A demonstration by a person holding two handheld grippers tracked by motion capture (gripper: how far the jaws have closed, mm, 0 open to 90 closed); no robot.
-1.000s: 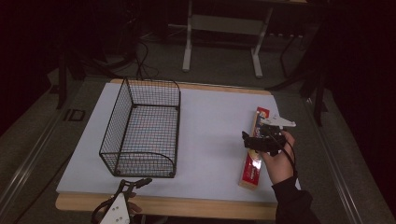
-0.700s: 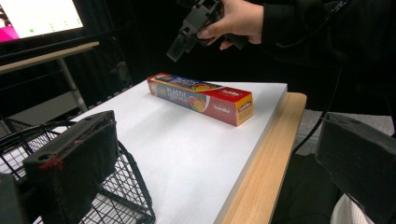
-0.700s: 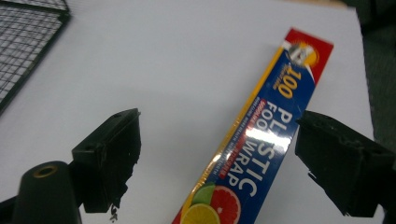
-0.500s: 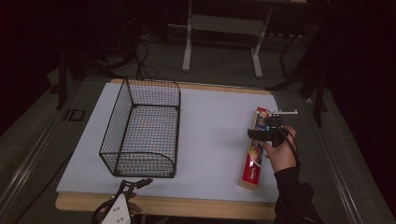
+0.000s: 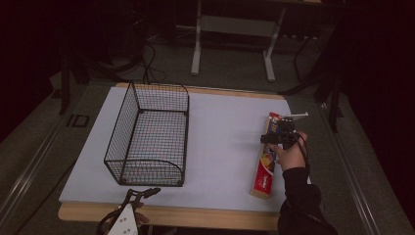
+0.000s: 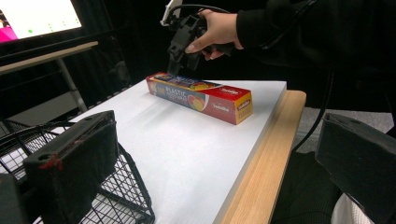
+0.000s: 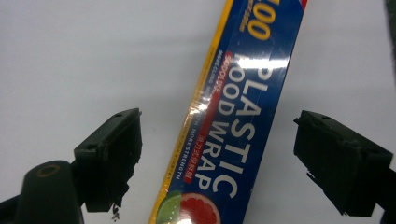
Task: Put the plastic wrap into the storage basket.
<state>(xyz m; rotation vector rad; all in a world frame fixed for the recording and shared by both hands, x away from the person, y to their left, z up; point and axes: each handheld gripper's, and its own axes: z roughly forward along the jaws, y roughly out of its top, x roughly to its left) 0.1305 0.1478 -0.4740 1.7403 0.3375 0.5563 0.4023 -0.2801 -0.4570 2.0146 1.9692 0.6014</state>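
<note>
A long red and blue box of plastic food wrap (image 5: 264, 175) (image 6: 205, 96) (image 7: 243, 93) lies on the white table cover near the right edge. My right gripper (image 5: 275, 140) (image 6: 174, 72) (image 7: 217, 154) hangs just over the box's far half, pointing down. Its jaws have just been closing a little and now stand open on either side of the box, with a gap on each side. My left gripper (image 5: 145, 192) (image 6: 215, 158) rests at the table's front edge, open, with nothing between its fingers.
A black wire basket (image 5: 120, 132) (image 6: 133, 198) stands on the left half of the white cover (image 5: 222, 127). The wooden table edge (image 6: 261, 163) runs along the front. Dark floor, cables and a metal stand lie beyond the table.
My right hand has slid along the box toward its far end and come lower over it. The left gripper has stayed where it was.
</note>
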